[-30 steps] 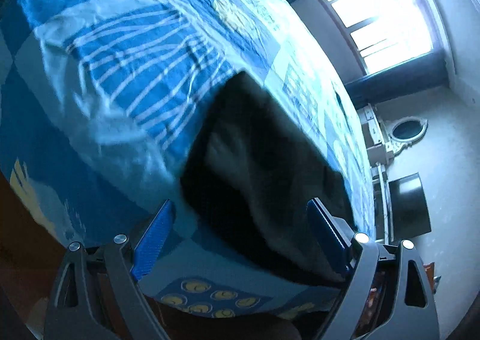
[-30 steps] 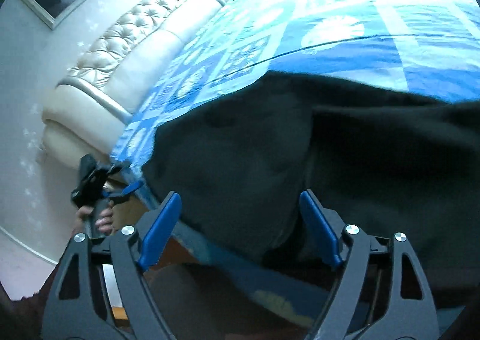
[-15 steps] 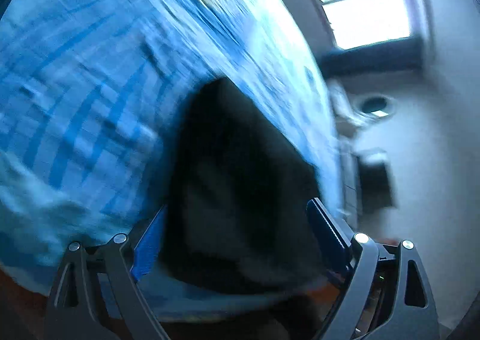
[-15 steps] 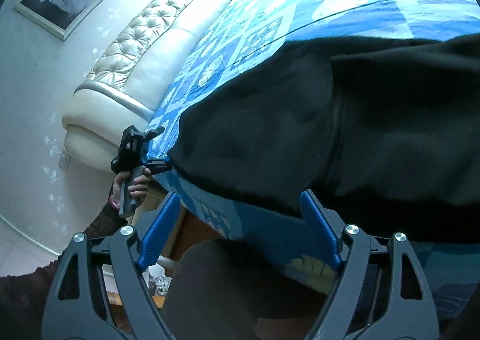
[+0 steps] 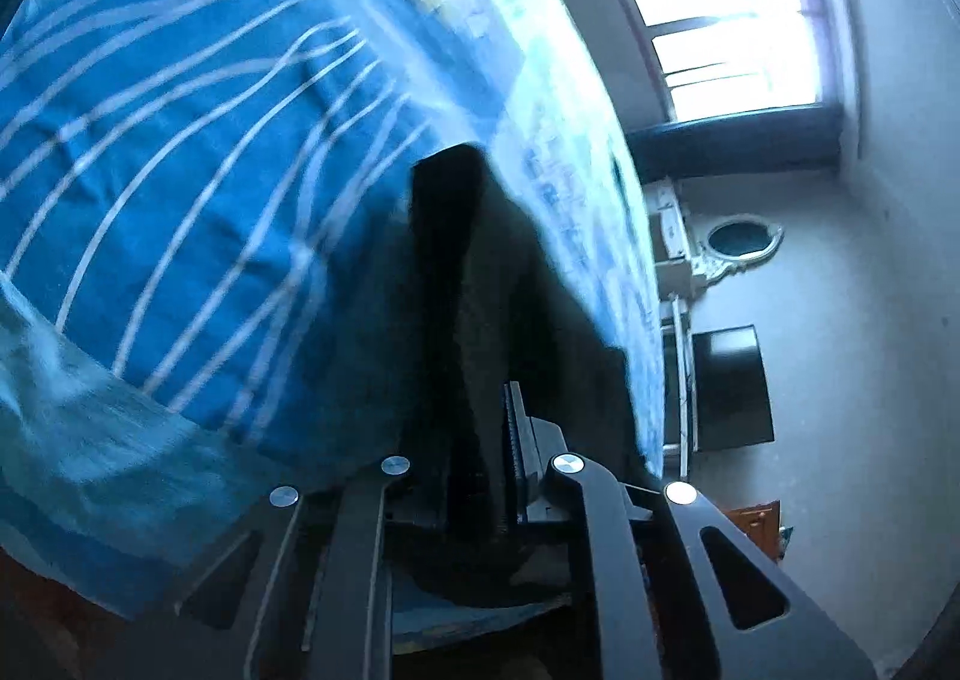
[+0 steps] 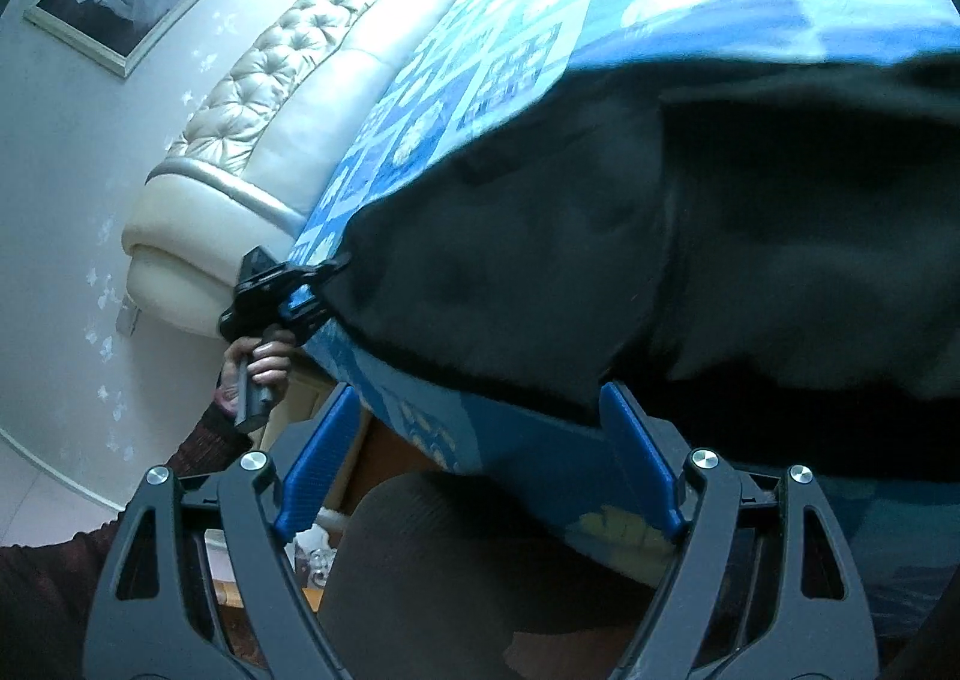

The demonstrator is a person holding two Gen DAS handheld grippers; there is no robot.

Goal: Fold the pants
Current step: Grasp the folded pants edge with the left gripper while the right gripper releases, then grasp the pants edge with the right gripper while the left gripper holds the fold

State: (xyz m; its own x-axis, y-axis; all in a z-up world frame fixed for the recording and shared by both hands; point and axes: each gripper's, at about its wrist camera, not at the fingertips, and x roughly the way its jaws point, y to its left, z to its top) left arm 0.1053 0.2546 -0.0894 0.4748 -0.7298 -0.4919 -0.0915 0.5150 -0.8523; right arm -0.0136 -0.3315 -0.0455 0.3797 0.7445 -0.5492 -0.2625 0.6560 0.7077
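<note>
Black pants (image 6: 690,236) spread flat on the blue patterned bed cover (image 6: 516,50), reaching to the near edge of the bed. Left hand-held gripper (image 5: 480,440) clenched on a corner of the pants, dark cloth pinched between its fingers; same gripper (image 6: 282,296) seen at the far corner from the right wrist view. Right hand-held gripper (image 6: 480,464) released, jaws wide apart, just beside the near hem. Tufted headboard (image 6: 288,80) behind.

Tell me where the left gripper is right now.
In the right wrist view, the left gripper is at mid-left, at the bed's edge just below the tufted headboard, clamped on the corner of the black pants.
</note>
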